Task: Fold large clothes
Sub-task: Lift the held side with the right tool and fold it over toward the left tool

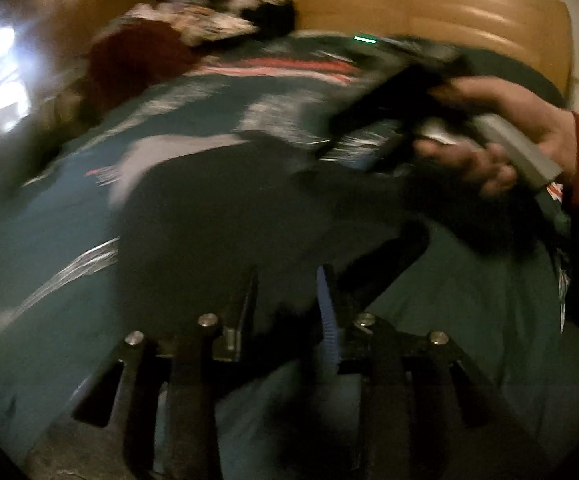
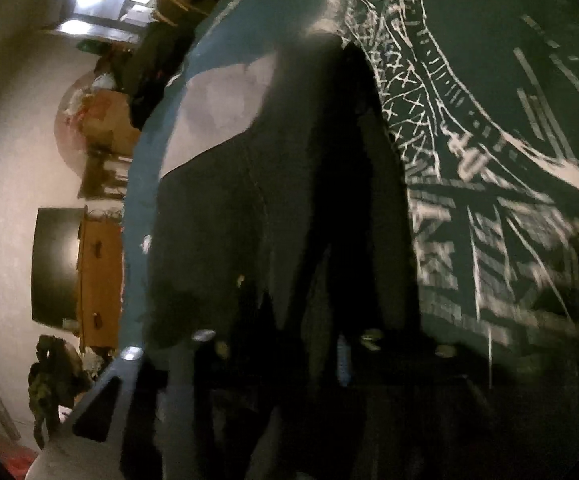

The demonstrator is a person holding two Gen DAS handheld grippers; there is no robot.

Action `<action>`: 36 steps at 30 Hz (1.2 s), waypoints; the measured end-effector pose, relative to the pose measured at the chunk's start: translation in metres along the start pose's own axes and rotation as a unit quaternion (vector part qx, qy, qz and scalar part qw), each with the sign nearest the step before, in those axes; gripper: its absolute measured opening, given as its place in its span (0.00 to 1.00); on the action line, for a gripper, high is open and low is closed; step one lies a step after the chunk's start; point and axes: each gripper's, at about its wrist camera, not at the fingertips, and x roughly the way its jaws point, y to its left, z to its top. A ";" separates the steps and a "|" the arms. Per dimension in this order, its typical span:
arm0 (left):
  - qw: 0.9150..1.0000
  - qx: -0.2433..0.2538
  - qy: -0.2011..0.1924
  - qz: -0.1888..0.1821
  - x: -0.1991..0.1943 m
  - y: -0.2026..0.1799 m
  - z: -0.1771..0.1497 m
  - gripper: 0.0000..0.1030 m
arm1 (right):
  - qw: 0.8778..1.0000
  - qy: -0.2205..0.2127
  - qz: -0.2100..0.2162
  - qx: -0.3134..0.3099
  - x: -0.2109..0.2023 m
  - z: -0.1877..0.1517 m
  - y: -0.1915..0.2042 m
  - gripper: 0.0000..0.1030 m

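A large dark garment lies on a teal bedspread with white and red print. In the left wrist view my left gripper has dark cloth between its two fingers, which stand a little apart. My right gripper, held by a hand in a red sleeve, is at the right, low over the garment's far edge. In the right wrist view the dark garment fills the middle and covers the right gripper; its fingers are dark and blurred. The printed bedspread is to the right.
A heap of other clothes, maroon and patterned, lies at the bed's far side. A wooden headboard is behind. In the right wrist view a wooden dresser and a dark screen stand by the wall.
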 end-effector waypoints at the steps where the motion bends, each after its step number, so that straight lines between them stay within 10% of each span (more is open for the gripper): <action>1: 1.000 -0.015 -0.002 0.019 -0.014 0.013 -0.011 0.30 | 1.000 -0.002 -0.001 -0.003 -0.009 -0.007 0.008 0.51; 10: 0.995 -0.066 0.035 0.073 -0.006 0.050 -0.055 0.33 | 0.998 0.010 -0.029 -0.052 -0.027 -0.081 0.039 0.61; 13: 0.996 -0.049 0.034 0.069 0.010 0.042 -0.052 0.36 | 0.996 0.000 -0.064 -0.059 -0.018 -0.090 0.045 0.17; 22: 0.994 -0.013 0.094 0.055 0.016 0.043 -0.068 0.37 | 0.998 -0.031 -0.062 -0.002 -0.039 -0.100 0.005 0.04; 29: 0.996 -0.054 -0.021 0.073 -0.056 0.061 -0.038 0.24 | 0.998 -0.027 -0.058 -0.018 -0.029 -0.102 0.008 0.04; 32: 0.995 -0.060 -0.027 0.079 -0.015 0.069 -0.020 0.50 | 0.998 -0.028 -0.061 -0.017 -0.023 -0.098 0.010 0.04; 36: 0.993 -0.041 0.073 0.081 0.064 0.075 -0.045 0.51 | 0.997 -0.034 -0.063 -0.009 -0.023 -0.100 0.009 0.04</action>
